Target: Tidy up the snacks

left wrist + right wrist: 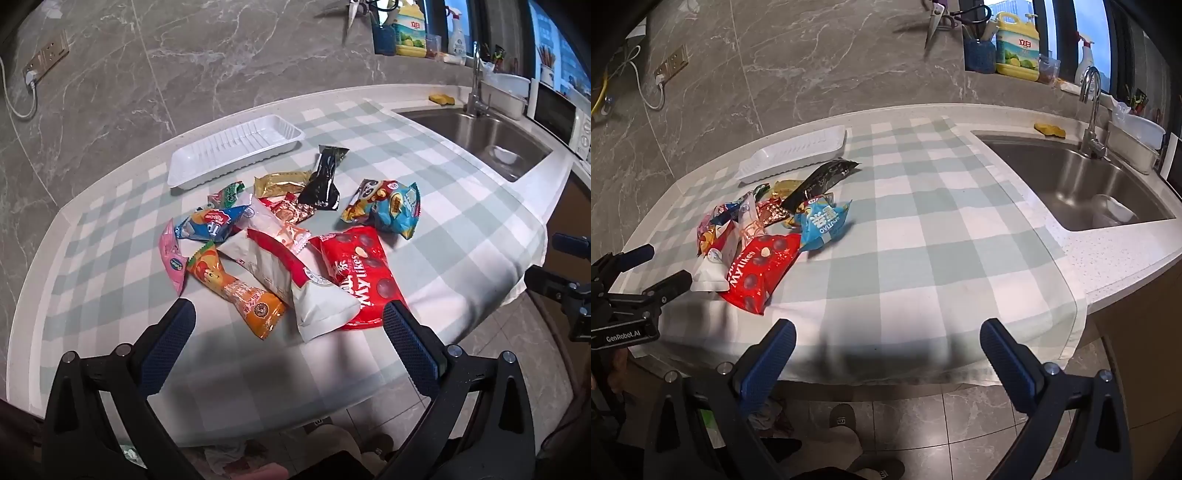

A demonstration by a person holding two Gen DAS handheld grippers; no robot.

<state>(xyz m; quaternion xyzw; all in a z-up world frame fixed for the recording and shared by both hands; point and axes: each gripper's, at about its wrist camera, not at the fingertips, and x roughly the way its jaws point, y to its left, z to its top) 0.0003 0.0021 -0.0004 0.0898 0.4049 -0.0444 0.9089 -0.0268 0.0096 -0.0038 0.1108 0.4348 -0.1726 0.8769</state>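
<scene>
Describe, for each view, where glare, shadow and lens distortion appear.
Left wrist view: glare streaks the red bag; a dark shadow lies on the cloth between the fingers; the counter edge bows. Right wrist view: shadow darkens the cloth's near edge; the sink looks curved; corners are black.

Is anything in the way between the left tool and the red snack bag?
Nothing visible. The left tool hangs open just short of the red bag, with only bare cloth below. A white pack lies beside the bag, overlapping its edge.
</scene>
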